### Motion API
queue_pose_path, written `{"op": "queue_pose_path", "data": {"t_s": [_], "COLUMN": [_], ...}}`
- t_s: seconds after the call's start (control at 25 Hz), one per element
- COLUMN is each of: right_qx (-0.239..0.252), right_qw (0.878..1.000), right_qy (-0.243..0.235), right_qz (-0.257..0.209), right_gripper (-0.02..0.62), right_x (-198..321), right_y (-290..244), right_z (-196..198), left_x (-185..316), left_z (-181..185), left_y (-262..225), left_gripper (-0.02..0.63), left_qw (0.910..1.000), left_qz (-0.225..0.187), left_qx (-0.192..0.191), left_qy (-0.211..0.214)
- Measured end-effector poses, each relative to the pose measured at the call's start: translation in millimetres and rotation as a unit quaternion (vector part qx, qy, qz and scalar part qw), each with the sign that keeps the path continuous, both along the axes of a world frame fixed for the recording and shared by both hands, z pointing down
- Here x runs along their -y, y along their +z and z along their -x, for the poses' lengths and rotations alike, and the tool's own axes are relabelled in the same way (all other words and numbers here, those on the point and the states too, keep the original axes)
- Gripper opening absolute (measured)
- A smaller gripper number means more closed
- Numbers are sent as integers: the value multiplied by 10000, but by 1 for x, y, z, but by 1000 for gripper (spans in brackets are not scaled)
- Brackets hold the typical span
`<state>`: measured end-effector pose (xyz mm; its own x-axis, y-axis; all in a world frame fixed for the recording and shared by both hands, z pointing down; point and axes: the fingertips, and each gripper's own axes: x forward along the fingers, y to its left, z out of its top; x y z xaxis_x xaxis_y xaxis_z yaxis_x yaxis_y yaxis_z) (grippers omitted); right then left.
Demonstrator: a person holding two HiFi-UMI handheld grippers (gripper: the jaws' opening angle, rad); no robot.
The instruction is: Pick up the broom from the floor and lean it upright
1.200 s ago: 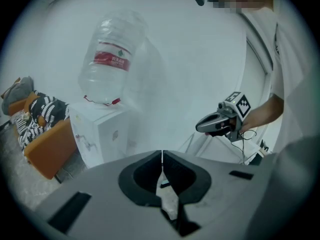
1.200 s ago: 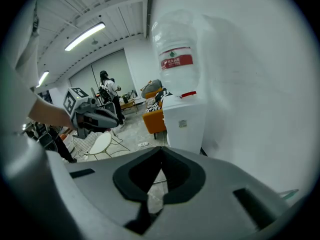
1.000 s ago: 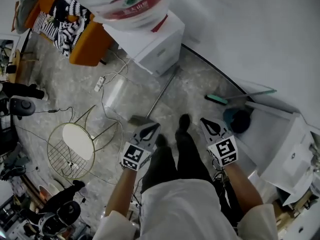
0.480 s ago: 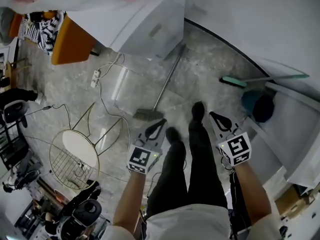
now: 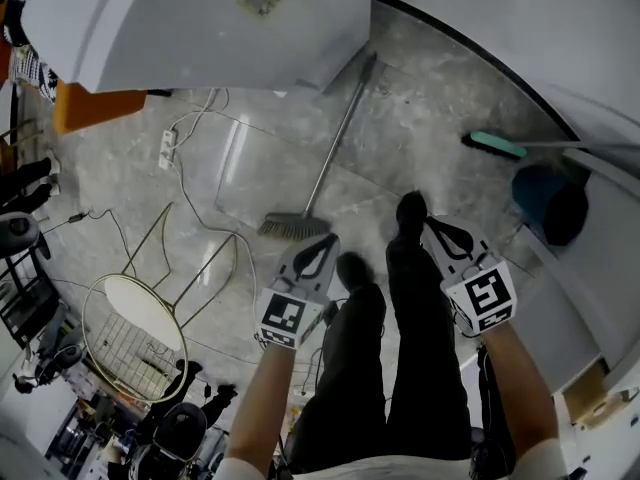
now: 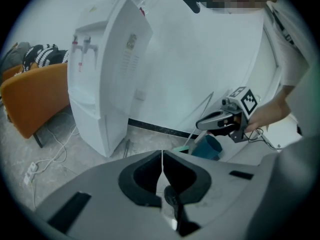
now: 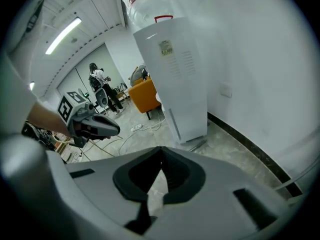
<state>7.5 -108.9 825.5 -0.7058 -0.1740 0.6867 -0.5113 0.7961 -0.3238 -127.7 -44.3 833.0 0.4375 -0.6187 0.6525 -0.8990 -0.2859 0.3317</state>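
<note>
- At the far left of the head view, a round wire chair (image 5: 135, 313) with a pale seat stands on the grey stone floor (image 5: 440, 108). A white power strip (image 5: 167, 148) lies beyond it, its cables trailing across the floor.
- A white water dispenser (image 5: 200, 18) fills the top left, and an orange seat (image 5: 85, 106) shows at its left edge.
- The broom (image 5: 335, 143) lies flat on the floor in the middle of the view. Its bristle head is the end nearest the person, just ahead of the left gripper (image 5: 321, 245). Its thin metal handle runs away and to the right, ending beside the dispenser's corner.
- The left gripper sits at the end of the person's left forearm, its tip towards the bristle head. Its jaws are pressed together with only a hairline between the pads, and nothing is in them.
- The person's dark-trousered legs (image 5: 400, 368) and black shoes (image 5: 410, 210) stand between the two grippers.
- The right gripper (image 5: 436, 230) is on the other side of the legs, about level with the left one. Its jaws are likewise clenched tip to tip and empty, apart from the broom.
- At the right, a teal brush (image 5: 497, 145) rests its head on the floor near the wall. A blue bucket (image 5: 548, 200) stands near it.
</note>
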Motion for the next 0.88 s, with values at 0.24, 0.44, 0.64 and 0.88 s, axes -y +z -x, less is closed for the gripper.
{"op": "queue_pose_path", "data": {"t_s": [0.24, 0.44, 0.64, 0.88], "right_qx": [21, 88, -41, 141], "right_qw": [10000, 9996, 9980, 9965], "right_qy": [-83, -203, -482, -570], "right_qz": [-47, -194, -418, -601], "right_gripper": [2, 2, 2, 2], "right_x": [12, 33, 50, 73], "right_y": [72, 120, 172, 222], "right_z": [13, 21, 20, 29], "left_x": [8, 28, 39, 54], "left_z": [8, 24, 38, 55], "left_y": [77, 147, 218, 308], "left_gripper": [11, 11, 11, 12], "left_qw": [9999, 9998, 9990, 9989], "left_qz": [-11, -163, -89, 195], "left_qx": [-141, 32, 257, 328], "left_qy": [29, 75, 350, 260]}}
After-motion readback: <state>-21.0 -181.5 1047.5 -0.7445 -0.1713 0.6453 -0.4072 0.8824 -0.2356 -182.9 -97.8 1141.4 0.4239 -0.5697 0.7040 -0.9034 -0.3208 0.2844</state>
